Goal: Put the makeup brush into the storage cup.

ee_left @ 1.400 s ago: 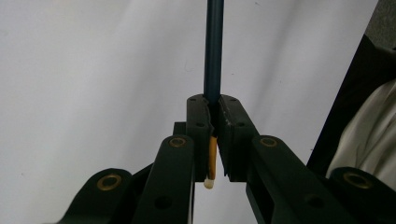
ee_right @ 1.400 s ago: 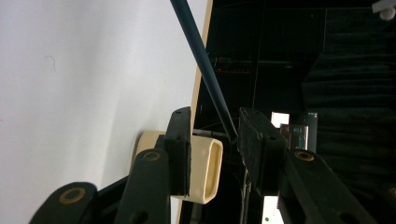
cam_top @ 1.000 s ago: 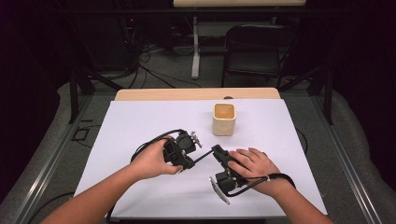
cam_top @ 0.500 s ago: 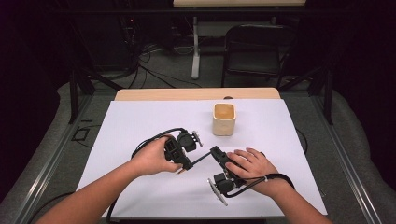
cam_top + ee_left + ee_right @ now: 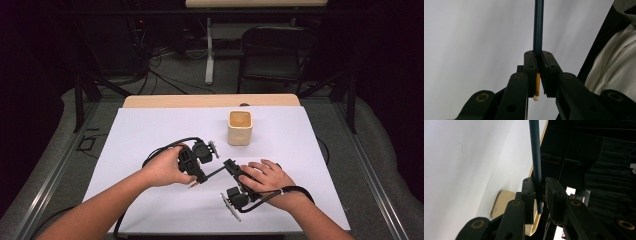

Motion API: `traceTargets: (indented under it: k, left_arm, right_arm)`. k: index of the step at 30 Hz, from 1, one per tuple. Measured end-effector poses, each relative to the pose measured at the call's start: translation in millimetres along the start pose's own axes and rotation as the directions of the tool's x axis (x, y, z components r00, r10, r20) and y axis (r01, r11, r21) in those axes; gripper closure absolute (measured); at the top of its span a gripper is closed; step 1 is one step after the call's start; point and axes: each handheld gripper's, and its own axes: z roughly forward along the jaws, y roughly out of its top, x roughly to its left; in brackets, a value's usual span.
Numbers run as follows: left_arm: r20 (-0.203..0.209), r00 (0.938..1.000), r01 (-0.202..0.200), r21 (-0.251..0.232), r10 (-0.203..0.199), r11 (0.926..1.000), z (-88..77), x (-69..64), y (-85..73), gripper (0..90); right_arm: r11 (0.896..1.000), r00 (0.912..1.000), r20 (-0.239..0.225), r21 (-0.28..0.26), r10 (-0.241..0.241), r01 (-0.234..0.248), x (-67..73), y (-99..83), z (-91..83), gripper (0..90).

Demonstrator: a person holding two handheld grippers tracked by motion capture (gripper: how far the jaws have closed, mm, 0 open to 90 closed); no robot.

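Note:
A thin dark teal pencil (image 5: 214, 173) spans the gap between my two grippers, low over the white sheet. My left gripper (image 5: 538, 58) is shut on it near its orange end with a white tip, and the shaft (image 5: 538, 25) runs straight out ahead. In the high view the left gripper (image 5: 199, 178) sits under the left hand. My right gripper (image 5: 539, 185) has the pencil's other end (image 5: 535, 150) between its jaws; the jaws have just been closing, the shaft lies against one pad and a slim gap shows at the other. Seen from above, the right gripper (image 5: 231, 166) lies under the right hand.
A tan square cup (image 5: 240, 127) stands upright behind the hands, also low in the right gripper view as the cup (image 5: 501, 205). The white sheet (image 5: 150, 135) covers the table. A dark chair (image 5: 275, 55) and cables lie beyond the far edge.

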Motion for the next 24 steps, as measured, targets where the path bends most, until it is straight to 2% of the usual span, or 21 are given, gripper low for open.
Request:
traceTargets:
  k: [5, 6, 12, 24]
  left_arm:
    - [0.000, 1.0000, -0.002, 0.004, 0.002, 1.0000, 0.8, 0.8, 1.8, 83.5]
    - [0.000, 1.0000, -0.001, 0.004, 0.001, 1.0000, 0.8, 0.9, 1.9, 83.5]
    - [0.000, 1.0000, -0.003, 0.004, 0.003, 1.0000, 0.1, 0.9, 1.5, 83.5]
    - [0.005, 1.0000, 0.001, 0.015, -0.001, 0.9999, 1.1, 1.5, 1.7, 83.5]
  right_arm:
    - [1.000, 1.0000, 0.003, -0.002, -0.007, 0.007, 1.0, 1.6, 0.8, 77.5]
    - [1.000, 0.9998, 0.004, -0.005, -0.021, 0.021, 0.1, 2.1, 0.9, 77.5]
    - [1.000, 0.9999, -0.007, 0.004, -0.012, 0.012, 1.8, 1.9, 0.8, 79.8]
    - [0.999, 0.9988, -0.009, 0.021, -0.048, 0.048, 2.2, 3.1, 1.2, 84.9]
